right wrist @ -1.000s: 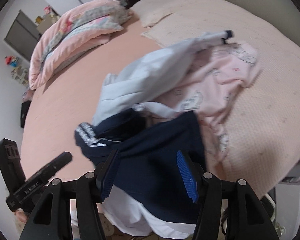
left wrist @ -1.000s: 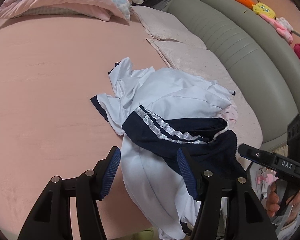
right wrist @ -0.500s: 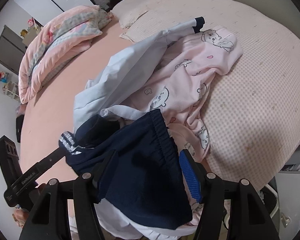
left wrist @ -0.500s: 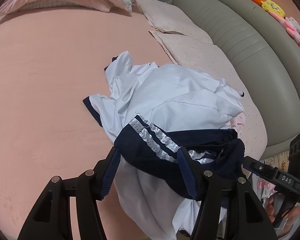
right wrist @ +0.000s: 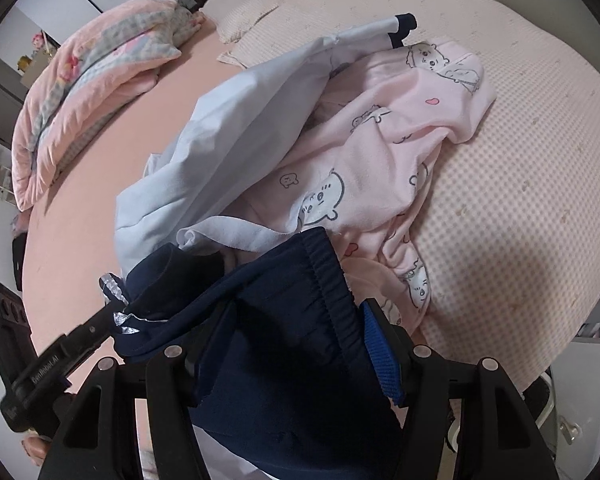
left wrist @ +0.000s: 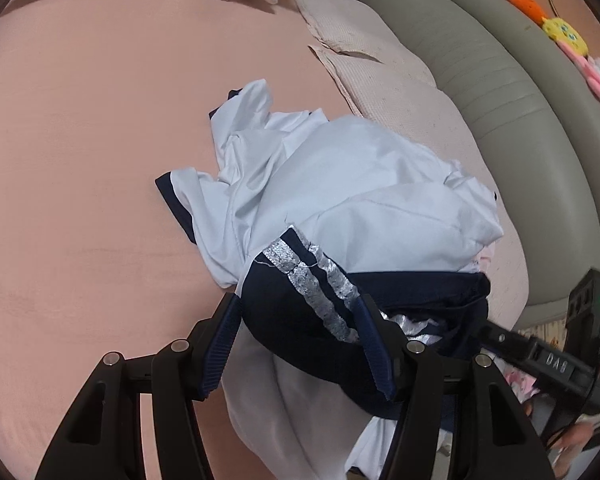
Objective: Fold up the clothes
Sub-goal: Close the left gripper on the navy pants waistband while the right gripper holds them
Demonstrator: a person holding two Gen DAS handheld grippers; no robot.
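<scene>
A pile of clothes lies at the near edge of the bed. Navy shorts point(left wrist: 300, 320) with silver side stripes lie on top of a white shirt with navy trim point(left wrist: 340, 184). My left gripper point(left wrist: 296, 348) is open, its jaws on either side of the striped part of the shorts. In the right wrist view the shorts' elastic waistband point(right wrist: 320, 272) lies between the open jaws of my right gripper point(right wrist: 296, 344). A pink pyjama piece with bear prints point(right wrist: 380, 152) lies under the white shirt point(right wrist: 236, 128).
The bed has a pink sheet point(left wrist: 80, 140). Checked pillows point(right wrist: 520, 200) lie along a grey-green padded headboard point(left wrist: 520, 92) with plush toys point(left wrist: 560, 32) on top. A folded pink quilt point(right wrist: 88, 80) sits at the far end. Each gripper's body shows in the other's view.
Both grippers have moved forward and down onto the pile. The navy shorts now lie between each pair of open jaws. The clothes look larger and closer.
</scene>
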